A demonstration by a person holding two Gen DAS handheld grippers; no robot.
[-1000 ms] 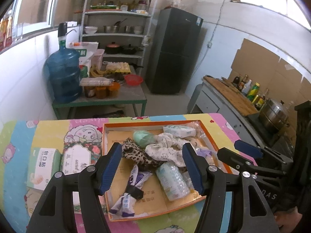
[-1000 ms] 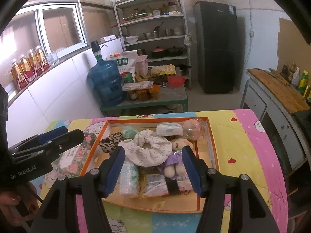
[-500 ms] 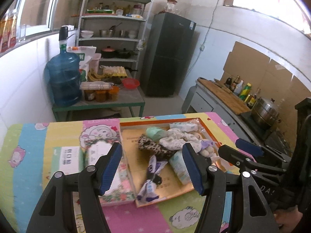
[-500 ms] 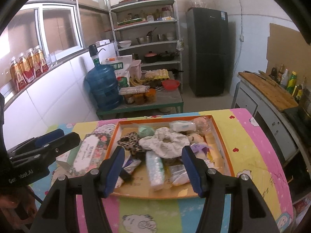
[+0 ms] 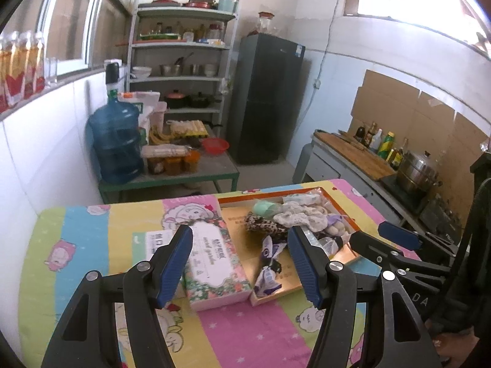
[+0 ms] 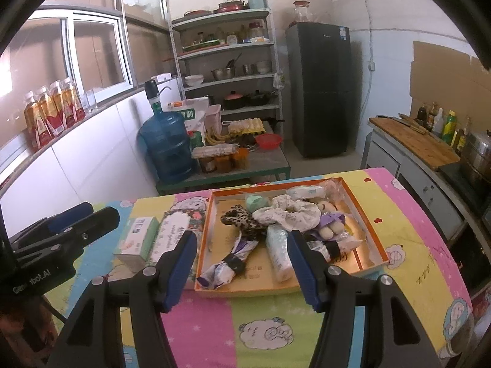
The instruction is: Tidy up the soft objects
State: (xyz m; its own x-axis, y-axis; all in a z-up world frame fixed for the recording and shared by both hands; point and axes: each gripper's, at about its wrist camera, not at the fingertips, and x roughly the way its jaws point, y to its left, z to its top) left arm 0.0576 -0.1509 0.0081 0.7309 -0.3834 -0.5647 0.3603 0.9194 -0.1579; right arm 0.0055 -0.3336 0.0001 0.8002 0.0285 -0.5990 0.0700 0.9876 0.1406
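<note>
Right wrist view shows your right gripper [image 6: 242, 263] and left gripper [image 5: 241, 262] both spread wide and empty near the orange tray [image 6: 373, 239], where the soft objects lie tangled, so pinching the leopard scrunchie [image 6: 242, 222] may drag the white scrunchie [image 6: 288, 213] along.

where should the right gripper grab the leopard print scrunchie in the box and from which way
Grip the leopard print scrunchie from above, across the part of its ring facing the box's open floor. It lies flat, and its far side is crowded by the white scrunchie and the green pouch. The right gripper is open and back from the box.
</note>
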